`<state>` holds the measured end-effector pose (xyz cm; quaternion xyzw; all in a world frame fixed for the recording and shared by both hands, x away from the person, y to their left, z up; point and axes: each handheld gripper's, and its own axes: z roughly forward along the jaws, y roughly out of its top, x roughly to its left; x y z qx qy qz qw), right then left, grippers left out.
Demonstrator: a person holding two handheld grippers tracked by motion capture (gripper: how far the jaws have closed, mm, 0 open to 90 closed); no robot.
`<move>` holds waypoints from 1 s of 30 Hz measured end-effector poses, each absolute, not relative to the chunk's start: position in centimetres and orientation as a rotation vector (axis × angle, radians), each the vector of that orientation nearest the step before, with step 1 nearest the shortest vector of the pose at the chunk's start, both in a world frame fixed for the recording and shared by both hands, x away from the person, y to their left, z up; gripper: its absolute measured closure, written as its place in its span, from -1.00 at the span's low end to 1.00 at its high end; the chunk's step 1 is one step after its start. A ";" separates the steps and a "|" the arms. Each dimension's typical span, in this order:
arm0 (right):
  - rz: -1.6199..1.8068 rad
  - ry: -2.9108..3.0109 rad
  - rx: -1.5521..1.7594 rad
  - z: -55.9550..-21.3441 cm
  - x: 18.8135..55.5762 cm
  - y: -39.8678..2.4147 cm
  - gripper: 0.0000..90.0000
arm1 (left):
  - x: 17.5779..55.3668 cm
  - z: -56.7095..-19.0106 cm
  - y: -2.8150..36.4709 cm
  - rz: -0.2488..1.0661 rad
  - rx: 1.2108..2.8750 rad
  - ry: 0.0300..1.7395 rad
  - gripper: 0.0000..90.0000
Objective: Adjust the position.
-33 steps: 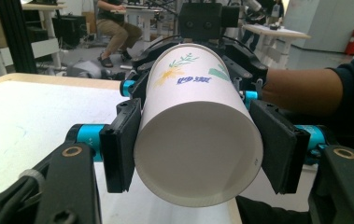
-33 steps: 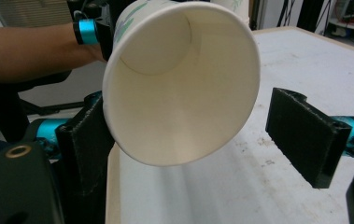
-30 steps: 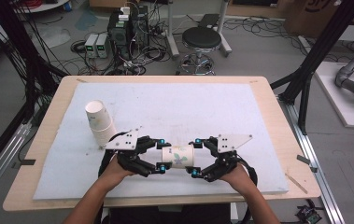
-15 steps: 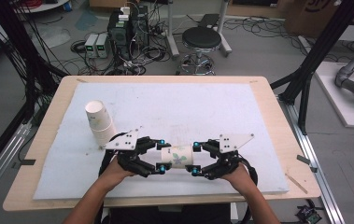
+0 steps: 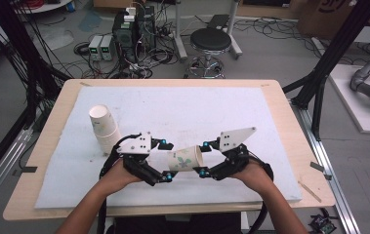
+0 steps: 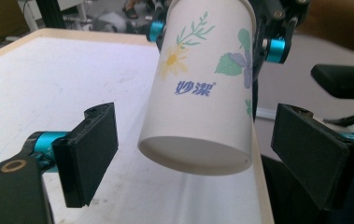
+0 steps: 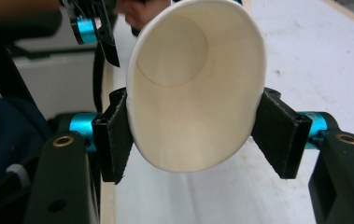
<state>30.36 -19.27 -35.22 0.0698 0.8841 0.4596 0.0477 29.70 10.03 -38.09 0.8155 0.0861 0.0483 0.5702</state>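
paper cup [image 5: 184, 158], flower-printed, hangs sideways above the white mat [image 5: 182, 112], pinched at its rim by the right gripper [image 5: 203, 158]; left gripper [image 5: 167, 161] jaws have just spread off its base. handover done; next, carry it toward the cup stack [image 5: 103, 128].

cup [image 6: 202, 88] rim cut off at top

The paper cup [image 6: 201, 88] bears blue Chinese characters "妙潔" printed on its side, below the yellow flower at 11 o'clock.
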 end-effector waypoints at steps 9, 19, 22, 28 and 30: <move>1.166 2.780 0.170 -33.4 31.0 -17.6 -0.24 | 30.1 -37.9 9.9 0.133 2.006 0.191 -0.67; 0.915 2.864 0.073 -32.1 31.3 -14.6 -0.24 | 30.4 -37.9 9.6 0.146 2.083 0.193 -0.62; 0.885 2.870 0.063 -31.9 31.3 -14.1 -0.24 | 30.4 -37.9 9.6 0.144 2.091 0.194 -0.61; 0.755 2.892 0.038 -31.2 31.2 -12.8 -0.25 | 30.4 -38.0 9.4 0.142 2.115 0.189 -0.58; 0.710 2.899 0.024 -31.2 31.2 -12.4 -0.25 | 30.4 -38.0 9.3 0.138 2.122 0.182 -0.57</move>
